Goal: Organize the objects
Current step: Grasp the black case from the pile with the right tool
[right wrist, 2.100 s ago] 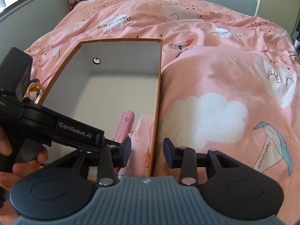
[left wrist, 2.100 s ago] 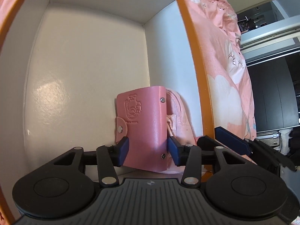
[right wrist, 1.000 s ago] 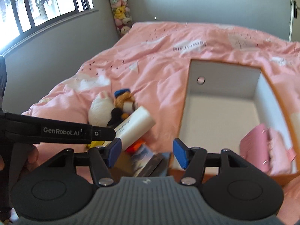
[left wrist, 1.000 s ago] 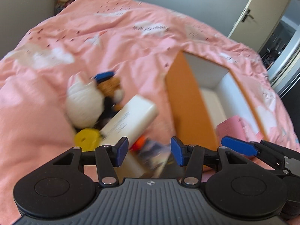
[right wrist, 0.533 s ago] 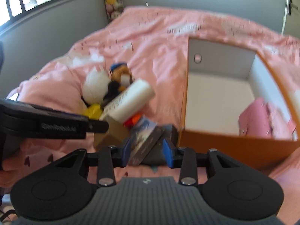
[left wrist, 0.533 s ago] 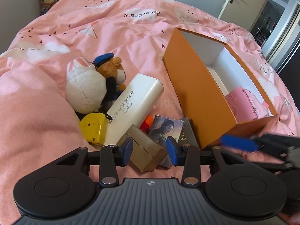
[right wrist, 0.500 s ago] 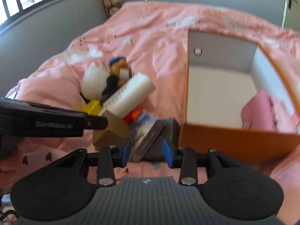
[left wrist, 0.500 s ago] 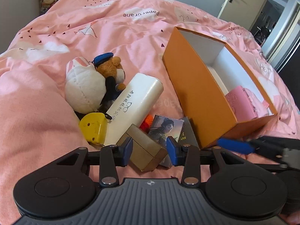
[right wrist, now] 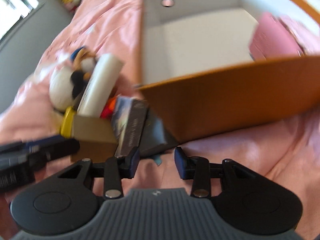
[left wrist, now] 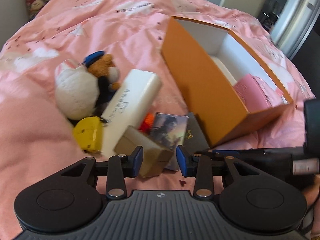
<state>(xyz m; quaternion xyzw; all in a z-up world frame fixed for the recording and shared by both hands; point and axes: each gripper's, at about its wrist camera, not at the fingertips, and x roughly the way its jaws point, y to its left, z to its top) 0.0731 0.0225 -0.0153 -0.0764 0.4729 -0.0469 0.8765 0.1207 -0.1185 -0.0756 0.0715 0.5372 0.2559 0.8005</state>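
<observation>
Bedroom, pink printed duvet [left wrist: 124, 26] as work surface, grey walls.
Orange box [left wrist: 202, 84] at 2 o'clock holds pink wallet [left wrist: 250, 94]; clutter pile at 10. Left gripper [left wrist: 159, 161] closing around brown box [left wrist: 148, 154], not yet clamped; right gripper [right wrist: 156, 163] reopening, empty.

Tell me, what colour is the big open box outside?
Orange outside, white inside; the box shows best in the left wrist view.

Motion blur smears the plush toys [right wrist: 66, 82] and pink wallet [right wrist: 274, 38].
</observation>
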